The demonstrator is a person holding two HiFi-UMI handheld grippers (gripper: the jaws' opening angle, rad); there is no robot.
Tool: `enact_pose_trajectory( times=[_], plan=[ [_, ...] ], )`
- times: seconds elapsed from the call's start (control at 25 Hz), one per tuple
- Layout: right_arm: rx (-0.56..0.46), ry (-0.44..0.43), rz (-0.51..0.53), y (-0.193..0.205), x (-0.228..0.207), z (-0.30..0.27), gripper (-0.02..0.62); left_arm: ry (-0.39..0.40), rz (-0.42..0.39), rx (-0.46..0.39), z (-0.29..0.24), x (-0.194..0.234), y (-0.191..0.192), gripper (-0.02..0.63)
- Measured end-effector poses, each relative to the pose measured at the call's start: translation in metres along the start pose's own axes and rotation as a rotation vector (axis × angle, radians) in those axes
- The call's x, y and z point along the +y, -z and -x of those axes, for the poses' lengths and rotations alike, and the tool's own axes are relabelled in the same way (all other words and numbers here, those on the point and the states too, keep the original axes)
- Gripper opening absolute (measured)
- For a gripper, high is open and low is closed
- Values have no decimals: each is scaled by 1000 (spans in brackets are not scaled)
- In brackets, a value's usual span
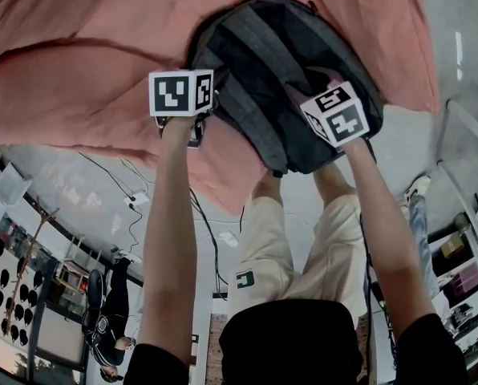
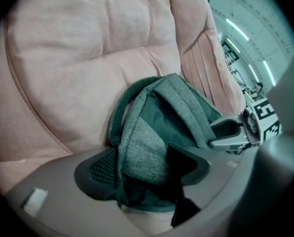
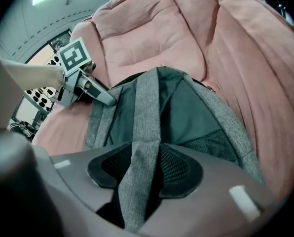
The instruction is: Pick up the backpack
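Observation:
A dark grey backpack (image 1: 279, 79) lies on a big pink cushion (image 1: 87, 54), straps facing up. My left gripper (image 1: 196, 131) sits at its left edge. In the left gripper view the jaws (image 2: 142, 174) hold a padded grey shoulder strap (image 2: 142, 152) that fills the gap and touches both pads. My right gripper (image 1: 329, 139) is on the pack's right side. In the right gripper view its jaws (image 3: 139, 174) are shut on a narrow grey strap (image 3: 144, 127) that runs up the pack (image 3: 191, 107). Each gripper shows in the other's view: the left gripper (image 3: 95, 93), the right gripper (image 2: 231, 132).
The pink cushion (image 2: 88, 58) rises behind and around the pack (image 2: 181, 112). Below it in the head view are my beige trousers (image 1: 287, 247), cables on the floor (image 1: 207, 231), a person in black (image 1: 111, 327) at lower left and shelving (image 1: 463, 271) at right.

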State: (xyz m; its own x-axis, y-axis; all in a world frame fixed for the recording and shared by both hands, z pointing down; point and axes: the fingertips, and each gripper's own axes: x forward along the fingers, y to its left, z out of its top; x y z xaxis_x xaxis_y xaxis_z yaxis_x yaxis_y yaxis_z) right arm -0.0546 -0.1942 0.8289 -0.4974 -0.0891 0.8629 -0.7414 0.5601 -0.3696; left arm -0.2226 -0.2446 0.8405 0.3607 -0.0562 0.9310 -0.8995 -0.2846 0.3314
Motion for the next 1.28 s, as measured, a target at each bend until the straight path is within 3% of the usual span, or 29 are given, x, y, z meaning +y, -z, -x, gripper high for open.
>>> enact_pose_trajectory(
  times=[0.2,0.68,1.04,1.28],
  plan=[
    [13,4,16,3,0,2,123,-6,-18,0,0,-1,0,296],
    [-16,19,-9,2,0,14,48,-7,-65,-36,4,-6,0,265],
    [-31,12,-31,0,23,36,43,32,-57,-73,29,-16,6,261],
    [-61,-5,-37,1,12,44,43,59,-40,-78,34,-31,1,253]
  ],
)
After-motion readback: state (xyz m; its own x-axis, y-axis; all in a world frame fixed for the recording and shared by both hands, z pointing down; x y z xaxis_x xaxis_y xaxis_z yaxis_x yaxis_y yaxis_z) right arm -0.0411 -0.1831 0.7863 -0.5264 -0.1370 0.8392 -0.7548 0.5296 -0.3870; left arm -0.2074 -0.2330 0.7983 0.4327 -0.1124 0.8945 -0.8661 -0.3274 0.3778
